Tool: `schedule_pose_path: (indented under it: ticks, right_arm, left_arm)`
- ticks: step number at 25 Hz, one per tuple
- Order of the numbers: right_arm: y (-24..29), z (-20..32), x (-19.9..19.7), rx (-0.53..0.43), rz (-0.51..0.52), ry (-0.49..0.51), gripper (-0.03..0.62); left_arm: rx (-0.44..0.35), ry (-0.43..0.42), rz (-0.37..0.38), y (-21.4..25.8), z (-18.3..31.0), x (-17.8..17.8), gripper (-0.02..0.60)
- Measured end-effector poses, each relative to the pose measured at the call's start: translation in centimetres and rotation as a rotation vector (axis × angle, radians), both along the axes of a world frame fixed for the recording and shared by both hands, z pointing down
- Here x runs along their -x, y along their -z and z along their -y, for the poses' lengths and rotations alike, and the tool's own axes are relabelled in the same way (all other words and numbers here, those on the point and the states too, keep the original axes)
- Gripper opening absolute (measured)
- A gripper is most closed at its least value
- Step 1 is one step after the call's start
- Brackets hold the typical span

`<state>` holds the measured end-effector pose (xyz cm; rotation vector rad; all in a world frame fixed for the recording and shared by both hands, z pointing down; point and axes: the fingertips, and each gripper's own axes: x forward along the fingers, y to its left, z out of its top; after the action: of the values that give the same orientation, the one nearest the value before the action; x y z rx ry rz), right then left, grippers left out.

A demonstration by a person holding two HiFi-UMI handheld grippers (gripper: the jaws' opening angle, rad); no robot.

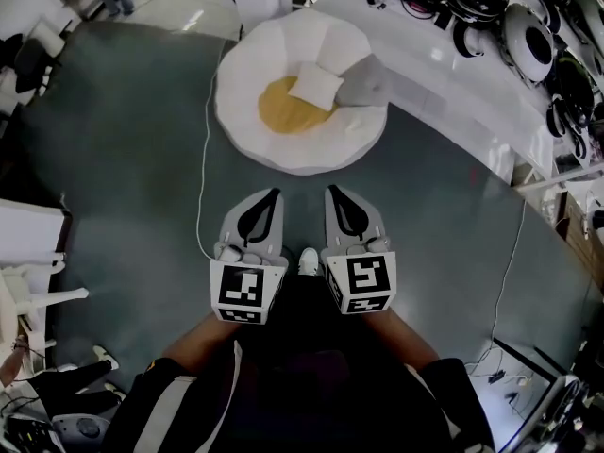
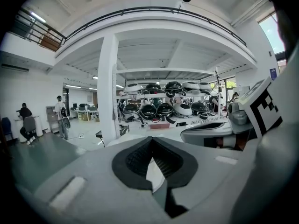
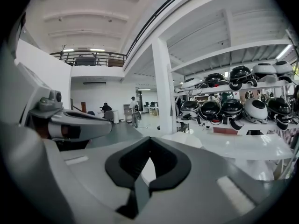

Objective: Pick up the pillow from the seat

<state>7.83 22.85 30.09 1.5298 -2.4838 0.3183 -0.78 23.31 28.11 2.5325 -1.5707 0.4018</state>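
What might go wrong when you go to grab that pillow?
The left tool and right tool are shut and far from the pillow; they must open first. A gray cushion lies against it and might get grabbed too. A cable on the floor beside the seat might trip the person.

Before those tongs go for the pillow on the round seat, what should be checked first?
1. Pillow in view: ok, the white pillow lies on the seat.
2. Nothing on top of it: ok; a grey cushion lies beside it.
3. Tongs at the pillow: not ok, the left tongs and right tongs hang short of the seat.
4. Tongs open: not ok, both are shut and empty.
5. Way there: ok, only a cable on the floor, off to the left.
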Motion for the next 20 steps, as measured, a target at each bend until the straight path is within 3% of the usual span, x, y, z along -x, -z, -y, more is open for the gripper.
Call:
schedule_pose_path:
  ticks: [13,20]
  right_arm:
    - [-0.1,2.0,0.0,-0.020,-0.008,-0.004,0.002]
    - [-0.9,4.8,0.5,-0.023,-0.008,-0.014,0.002]
  left_arm:
    - [-0.025,-0.008,-0.005,0.2,1.9,-0.4,0.005]
    - [-0.022,-0.022,-0.018,-0.7,5.3,-0.2,0.005]
